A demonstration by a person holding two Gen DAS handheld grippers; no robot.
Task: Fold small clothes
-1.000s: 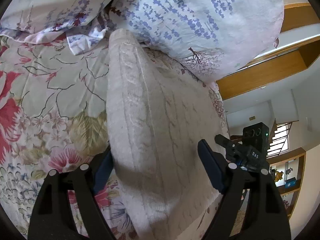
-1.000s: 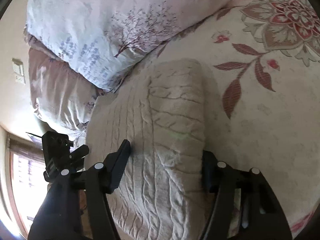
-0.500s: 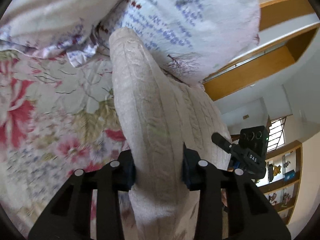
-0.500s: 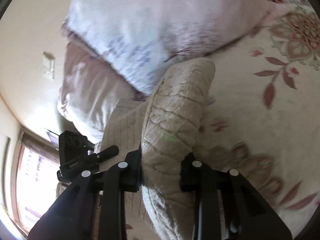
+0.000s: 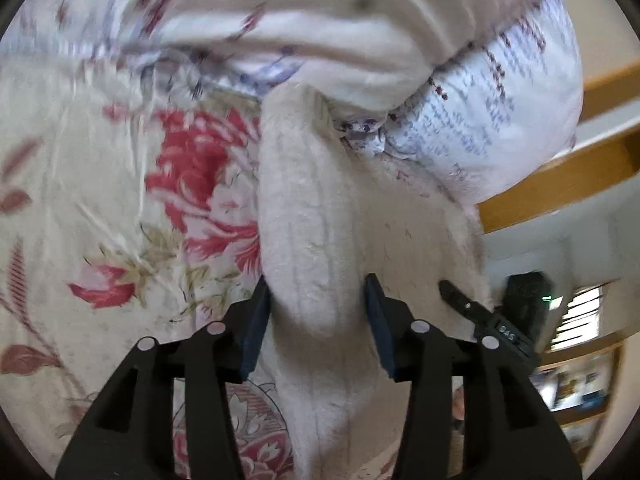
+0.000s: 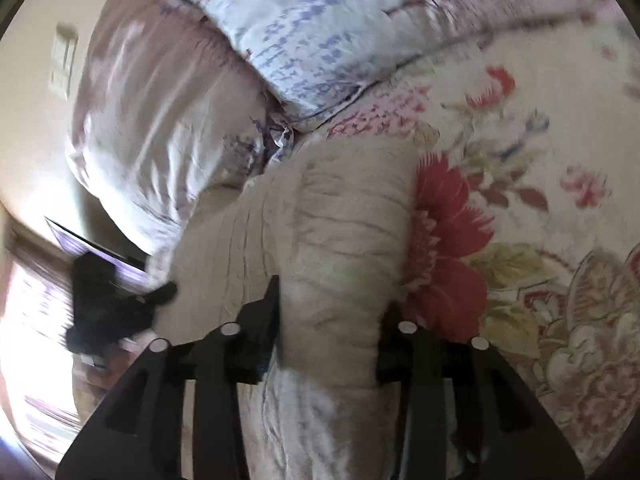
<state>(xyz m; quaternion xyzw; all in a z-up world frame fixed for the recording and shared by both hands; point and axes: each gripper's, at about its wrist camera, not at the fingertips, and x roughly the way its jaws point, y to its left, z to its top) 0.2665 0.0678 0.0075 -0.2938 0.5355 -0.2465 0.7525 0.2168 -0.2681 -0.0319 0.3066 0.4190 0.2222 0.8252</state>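
A cream cable-knit sweater [image 5: 308, 216] lies on a floral bedspread [image 5: 100, 200], bunched into a thick ridge that runs away from me toward the pillows. My left gripper [image 5: 316, 312] is shut on the near end of that ridge. In the right wrist view the same sweater [image 6: 348, 240] shows its knit folds, and my right gripper [image 6: 332, 312] is shut on its other side edge. Each gripper appears in the other's view, the right one [image 5: 492, 320] and the left one [image 6: 108, 300], both at the sweater's edges.
Two floral pillows [image 5: 480, 92] [image 6: 320, 20] lie just beyond the sweater's far end. A wooden headboard [image 5: 560, 176] and a shelf are at the right. A wall with a light switch [image 6: 62, 64] and a bright window are at the left.
Both grippers closed on the sweater's side edges, lifted them, then carried the cloth toward the pillows; the views have swung and are now motion-blurred.
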